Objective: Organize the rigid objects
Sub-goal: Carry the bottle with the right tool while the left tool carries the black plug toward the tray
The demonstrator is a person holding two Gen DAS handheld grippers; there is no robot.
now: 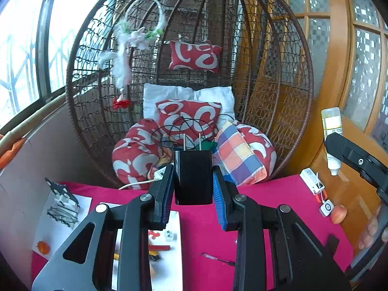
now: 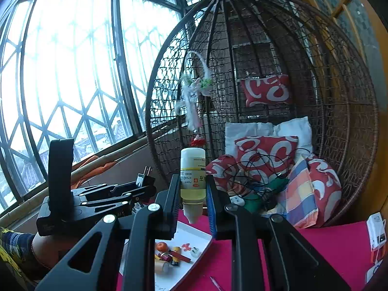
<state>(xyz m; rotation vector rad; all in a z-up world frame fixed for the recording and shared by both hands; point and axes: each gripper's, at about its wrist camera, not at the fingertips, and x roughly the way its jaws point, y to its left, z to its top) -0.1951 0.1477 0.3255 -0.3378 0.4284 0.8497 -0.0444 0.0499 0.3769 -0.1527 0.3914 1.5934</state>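
**Both claws loaded above the pink table**

Ahead of both claws we see the woven wicker egg chair [image 1: 278,77], a round cage of dark ribs and mesh, filled with soft red-and-white patterned cushions [image 1: 189,118] and a checked pillow [image 1: 238,152].

Beneath the claws lies the table under a magenta cloth [image 1: 266,194], flat and matte. Below and to the left of the left gripper [image 1: 193,181] rests a white rectangular tray [image 1: 175,254] with raised edges; small bits sit in it, among them a red stick, a small white block and red beads. From the right wrist view the same tray [image 2: 203,240] lies below the right gripper [image 2: 193,194] and also carries a small orange ball.

We hold the left gripper closed to a narrow gap on the black charger plug [image 1: 193,177], a glossy boxy block with rounded corners, its two metal prongs pointing up and away. Its blue ribbed pads [image 1: 219,198] press both flanks, and the plug sits lifted above the cloth.

We hold the right gripper likewise clamped on a small plastic bottle [image 2: 192,179], cylindrical, translucent, with pale yellow liquid and a printed label. It hangs upside down, its white conical nozzle pointing down over the tray's far edge.

Far right of the left claw, a small white boxy device [image 1: 311,180] lies on the cloth.
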